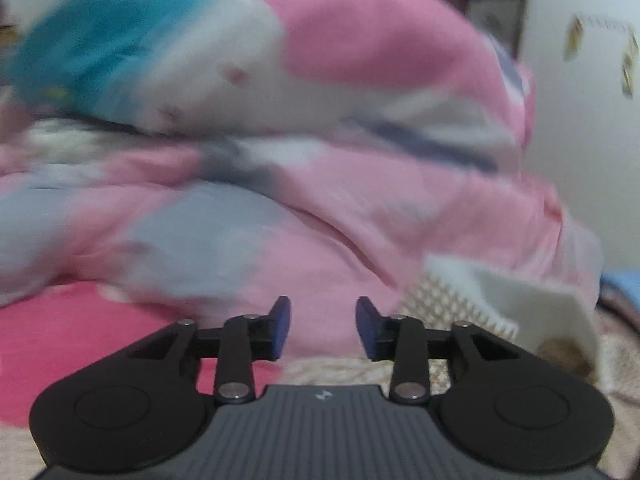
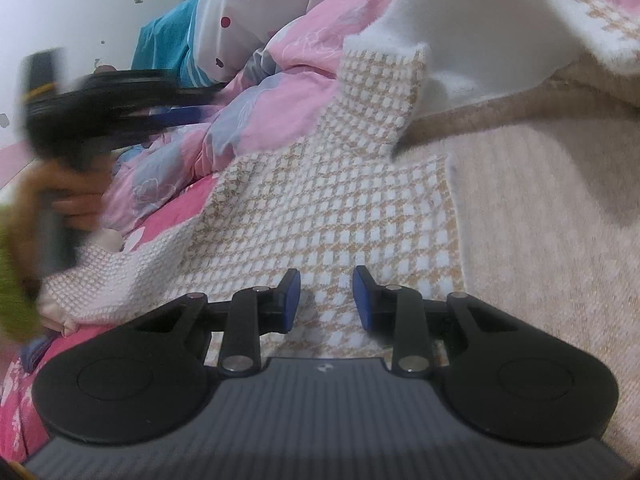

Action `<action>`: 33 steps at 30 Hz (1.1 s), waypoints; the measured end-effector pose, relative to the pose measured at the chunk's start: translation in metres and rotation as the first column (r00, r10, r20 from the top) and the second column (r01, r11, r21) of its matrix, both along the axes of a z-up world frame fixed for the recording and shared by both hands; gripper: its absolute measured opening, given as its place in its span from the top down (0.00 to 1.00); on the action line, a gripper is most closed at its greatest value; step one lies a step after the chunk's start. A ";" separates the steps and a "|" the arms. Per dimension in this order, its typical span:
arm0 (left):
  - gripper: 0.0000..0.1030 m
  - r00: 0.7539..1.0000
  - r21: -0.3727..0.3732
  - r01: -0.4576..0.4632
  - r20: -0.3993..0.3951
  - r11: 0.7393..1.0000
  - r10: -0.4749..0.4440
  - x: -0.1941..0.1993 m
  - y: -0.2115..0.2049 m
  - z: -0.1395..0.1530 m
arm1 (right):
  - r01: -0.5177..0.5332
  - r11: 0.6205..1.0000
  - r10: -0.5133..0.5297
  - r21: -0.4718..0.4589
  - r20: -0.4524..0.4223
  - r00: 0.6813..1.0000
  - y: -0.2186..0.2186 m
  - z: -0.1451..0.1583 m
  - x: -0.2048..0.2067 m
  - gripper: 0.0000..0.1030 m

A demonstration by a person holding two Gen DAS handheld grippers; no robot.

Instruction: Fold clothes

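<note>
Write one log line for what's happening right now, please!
step: fold clothes | left gripper: jaws open, empty, lifted off bed | right gripper: jaws open over checked knit garment | pink quilt behind

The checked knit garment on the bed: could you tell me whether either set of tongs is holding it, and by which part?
Nothing is held. The left tongs are open over the pink quilt; the right tongs stand open above the checked knit garment, gripping nothing.
</note>
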State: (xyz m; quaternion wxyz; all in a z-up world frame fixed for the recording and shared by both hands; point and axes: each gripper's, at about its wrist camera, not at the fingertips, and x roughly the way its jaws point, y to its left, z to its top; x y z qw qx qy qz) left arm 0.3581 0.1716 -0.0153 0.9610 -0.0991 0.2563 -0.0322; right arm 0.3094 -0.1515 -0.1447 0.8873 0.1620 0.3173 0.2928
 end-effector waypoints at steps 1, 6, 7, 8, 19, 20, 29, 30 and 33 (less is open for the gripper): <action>0.56 1.000 -0.015 -0.021 0.007 1.000 0.021 -0.020 0.015 0.010 | 0.000 1.000 0.000 0.000 0.000 1.000 0.000 0.000 0.000 0.73; 0.46 0.987 -0.021 -0.162 -0.017 0.987 0.162 -0.128 0.064 0.026 | 0.000 1.000 0.000 0.003 -0.004 1.000 0.000 0.000 0.001 0.73; 0.45 0.981 -0.035 -0.191 -0.033 0.981 0.190 -0.151 0.071 0.022 | 0.000 1.000 0.000 0.003 -0.004 1.000 0.000 0.000 0.001 0.73; 0.45 0.974 -0.053 -0.222 -0.055 0.974 0.219 -0.173 0.077 0.015 | 0.000 1.000 0.000 0.004 -0.005 1.000 -0.001 0.000 0.001 0.73; 0.36 0.852 0.133 -0.520 0.010 0.844 0.523 -0.294 0.133 -0.021 | 0.001 1.000 -0.001 0.007 -0.008 1.000 -0.002 0.000 0.000 0.73; 0.36 0.857 0.144 -0.511 0.015 0.847 0.515 -0.290 0.133 -0.022 | 0.002 1.000 -0.002 0.008 -0.008 1.000 -0.002 0.000 0.000 0.73; 0.33 0.830 0.261 -0.557 0.132 0.788 0.543 -0.232 0.131 -0.016 | 0.003 1.000 -0.003 0.030 -0.014 1.000 -0.005 -0.002 0.001 0.73; 0.33 0.821 0.271 -0.569 0.134 0.776 0.555 -0.226 0.134 -0.017 | 0.003 0.999 -0.002 0.033 -0.015 1.000 -0.005 -0.002 0.001 0.73; 0.33 0.785 0.252 -0.614 0.088 0.748 0.614 -0.210 0.151 -0.022 | 0.002 0.999 -0.001 0.039 -0.016 1.000 -0.006 -0.002 0.001 0.73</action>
